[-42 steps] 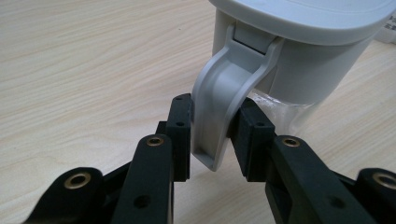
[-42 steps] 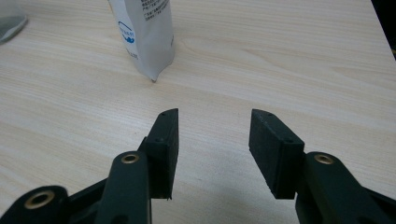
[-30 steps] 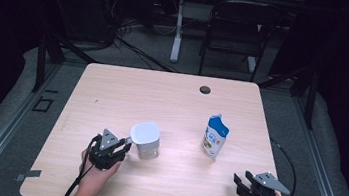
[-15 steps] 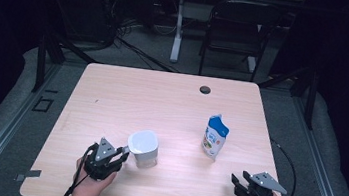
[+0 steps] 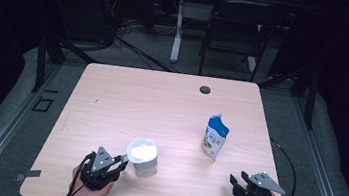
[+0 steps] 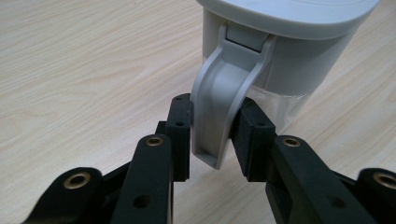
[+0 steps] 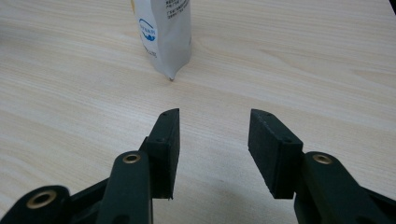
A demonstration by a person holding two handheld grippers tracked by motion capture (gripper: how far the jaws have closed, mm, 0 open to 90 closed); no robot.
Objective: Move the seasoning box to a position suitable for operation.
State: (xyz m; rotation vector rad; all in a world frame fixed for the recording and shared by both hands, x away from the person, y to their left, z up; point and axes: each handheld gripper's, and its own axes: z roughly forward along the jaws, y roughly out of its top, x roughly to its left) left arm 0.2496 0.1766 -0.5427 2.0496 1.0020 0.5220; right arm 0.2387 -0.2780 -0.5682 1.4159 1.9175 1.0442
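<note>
Jaws of the left gripper (image 6: 212, 135) are closed on the grey handle (image 6: 224, 93) of a white lidded jug (image 6: 285, 51), one pad pressing each side of the handle, so the jug stands just ahead of this gripper on the wooden table (image 6: 79, 60). In the high view the left gripper (image 5: 122, 161) sits at the near edge of the table with the jug (image 5: 142, 157) touching its tips on the side toward the other hand; the jug stands upright with its pale lid facing up. The right gripper (image 7: 215, 149) holds nothing: its two black jaws stand moderately apart over bare wood. Ahead of it, slightly toward its left jaw and well clear of the tips, a white and blue pouch (image 7: 163, 32) stands upright. In the high view the right gripper (image 5: 242, 183) rests at the near right corner, with the pouch (image 5: 214, 136) beyond it and apart from the jug. A hand shows beneath each gripper at the table's near edge.
</note>
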